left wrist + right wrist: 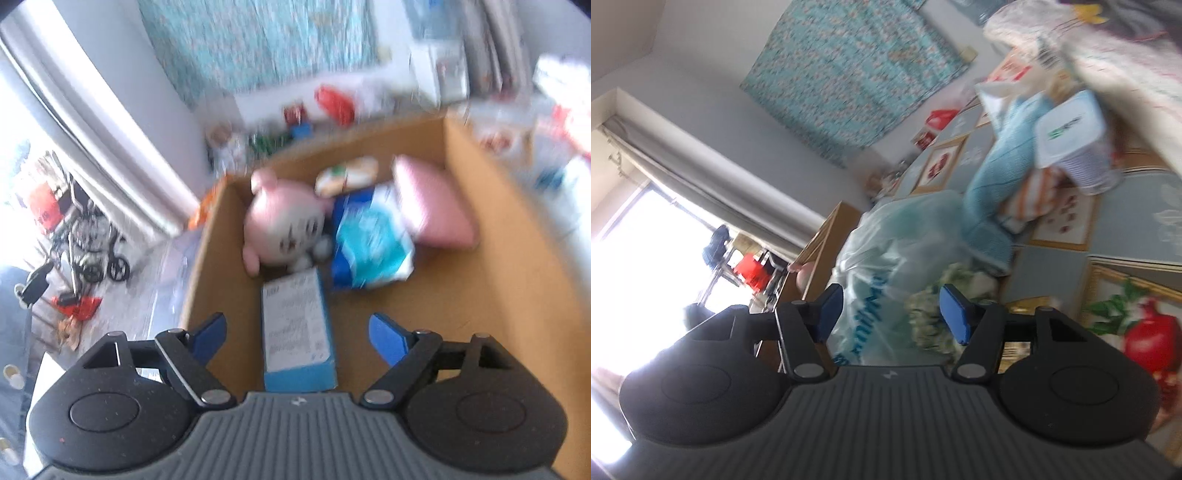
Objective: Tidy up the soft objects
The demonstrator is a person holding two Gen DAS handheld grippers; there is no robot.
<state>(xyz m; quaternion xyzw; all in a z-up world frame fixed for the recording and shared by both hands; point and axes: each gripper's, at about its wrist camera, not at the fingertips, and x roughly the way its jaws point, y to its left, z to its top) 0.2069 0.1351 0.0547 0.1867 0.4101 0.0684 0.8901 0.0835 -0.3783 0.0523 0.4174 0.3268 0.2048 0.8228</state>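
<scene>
In the left wrist view a cardboard box (pixel 491 236) holds a pink plush toy (pixel 284 221), a pink cushion (pixel 432 199), a blue and white soft pack (pixel 369 243), a round cream item (pixel 347 175) and a blue carton (pixel 297 332). My left gripper (pixel 299 336) is open above the box, its blue fingers either side of the carton and apart from it. In the right wrist view my right gripper (pixel 892 308) is open in front of a pale plastic bag (pixel 897 243) with a flowered soft item (pixel 938 314) beside it.
The right wrist view is tilted. A light blue cloth (pixel 1001 173), a white tub (pixel 1071 144) and a striped item (pixel 1034 195) lie on a patterned cloth (pixel 1126 225). The cardboard box (pixel 820 251) stands left of the bag. A window and curtain are at left.
</scene>
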